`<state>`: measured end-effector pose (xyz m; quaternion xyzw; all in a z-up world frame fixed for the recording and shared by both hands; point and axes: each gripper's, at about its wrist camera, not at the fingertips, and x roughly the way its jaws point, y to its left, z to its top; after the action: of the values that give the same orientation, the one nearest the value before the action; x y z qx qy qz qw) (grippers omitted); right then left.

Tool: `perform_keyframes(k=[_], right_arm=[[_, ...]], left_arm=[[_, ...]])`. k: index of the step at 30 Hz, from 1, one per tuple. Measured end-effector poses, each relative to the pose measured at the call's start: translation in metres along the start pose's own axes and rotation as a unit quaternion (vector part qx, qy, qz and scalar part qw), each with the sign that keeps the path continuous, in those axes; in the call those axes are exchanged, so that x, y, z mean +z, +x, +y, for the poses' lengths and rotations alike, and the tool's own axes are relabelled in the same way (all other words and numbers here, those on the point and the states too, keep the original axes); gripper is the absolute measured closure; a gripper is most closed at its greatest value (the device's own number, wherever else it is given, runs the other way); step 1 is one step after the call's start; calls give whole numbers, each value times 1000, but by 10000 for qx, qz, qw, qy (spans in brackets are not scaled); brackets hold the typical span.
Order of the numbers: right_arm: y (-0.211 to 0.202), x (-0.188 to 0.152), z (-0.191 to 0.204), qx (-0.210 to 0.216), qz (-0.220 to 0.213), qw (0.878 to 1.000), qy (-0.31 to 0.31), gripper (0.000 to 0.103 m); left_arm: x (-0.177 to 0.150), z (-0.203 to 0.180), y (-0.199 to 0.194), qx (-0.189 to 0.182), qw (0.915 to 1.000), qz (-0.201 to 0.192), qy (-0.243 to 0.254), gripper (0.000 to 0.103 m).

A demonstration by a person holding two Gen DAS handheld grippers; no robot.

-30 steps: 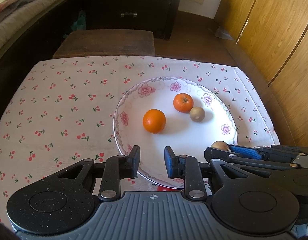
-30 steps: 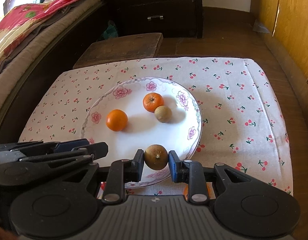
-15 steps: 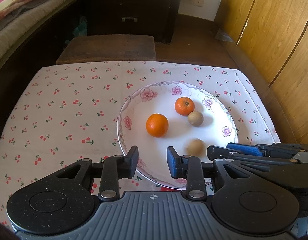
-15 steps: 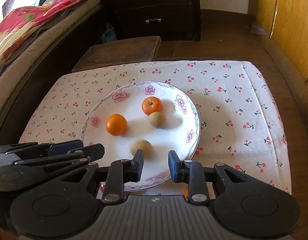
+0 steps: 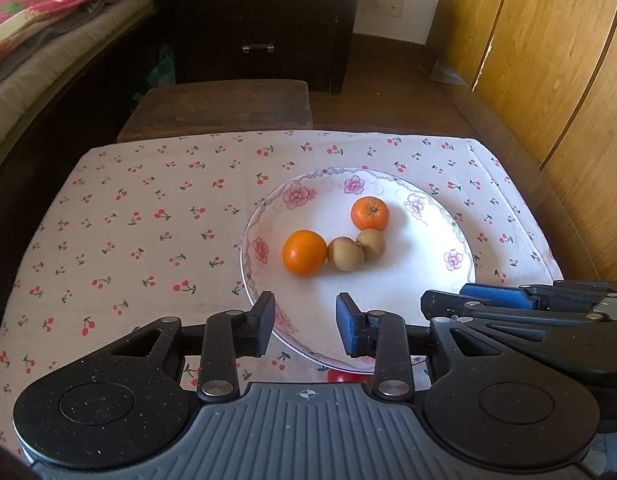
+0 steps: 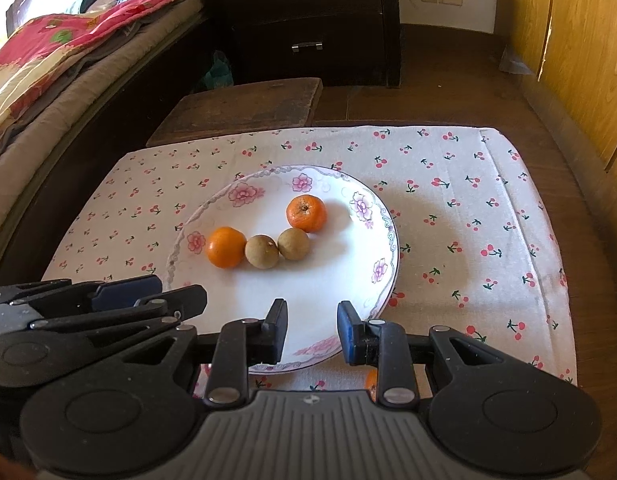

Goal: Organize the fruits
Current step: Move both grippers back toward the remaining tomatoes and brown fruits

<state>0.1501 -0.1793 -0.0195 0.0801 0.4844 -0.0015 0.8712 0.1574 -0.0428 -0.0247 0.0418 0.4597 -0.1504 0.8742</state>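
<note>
Left gripper hangs over the near rim of the plate. Its jaws have just been opening a little, with a modest gap and nothing between them. The plate sits on a cherry-print cloth, and all four fruits are on it in a cluster. Going across: an orange, a brown fruit touching it, a second brown fruit right against that one, and a smaller orange just behind. Right gripper is over the near rim too, jaws pulled in to a narrow gap, holding nothing.
</note>
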Motion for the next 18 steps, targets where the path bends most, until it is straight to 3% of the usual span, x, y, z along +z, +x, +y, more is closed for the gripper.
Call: perform_keyframes(k=[18], right_arm=[[-28,-19,12,9,-57,9998,-176,74]], left_arm=[[-17,0,-25,-46,9998,-89,184,61]])
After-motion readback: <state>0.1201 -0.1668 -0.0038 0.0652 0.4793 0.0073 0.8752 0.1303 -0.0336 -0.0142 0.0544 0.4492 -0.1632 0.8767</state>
